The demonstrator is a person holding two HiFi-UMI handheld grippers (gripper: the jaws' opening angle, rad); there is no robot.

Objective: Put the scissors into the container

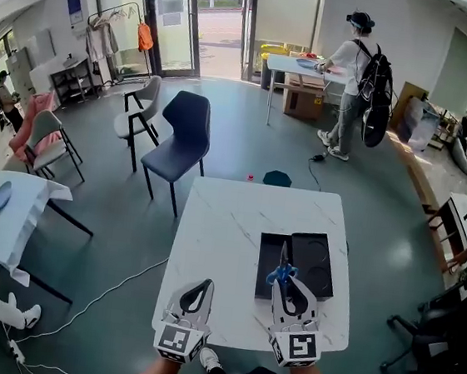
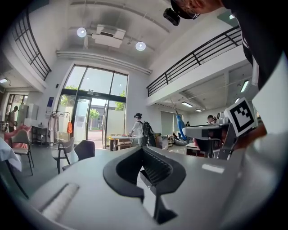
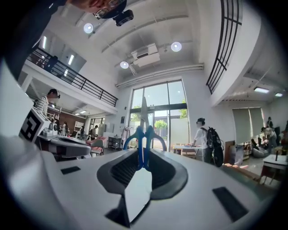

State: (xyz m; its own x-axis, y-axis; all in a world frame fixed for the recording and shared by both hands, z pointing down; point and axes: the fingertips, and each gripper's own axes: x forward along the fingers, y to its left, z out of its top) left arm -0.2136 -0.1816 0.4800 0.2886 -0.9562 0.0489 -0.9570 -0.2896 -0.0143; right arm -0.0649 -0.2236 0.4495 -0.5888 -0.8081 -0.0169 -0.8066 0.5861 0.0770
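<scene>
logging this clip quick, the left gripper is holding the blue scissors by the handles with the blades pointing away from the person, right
Not quite. The scissors are in the right gripper, not the left. The right gripper view shows its jaws closed on the blue handles, with the blades pointing away from the person. The left gripper holds nothing.

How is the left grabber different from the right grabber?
The right gripper pinches blue-handled scissors. The left gripper holds nothing, and its jaws are closed together. The right gripper hangs at the black container, while the left gripper hangs over the bare white table beside it. Both point the same way.
</scene>
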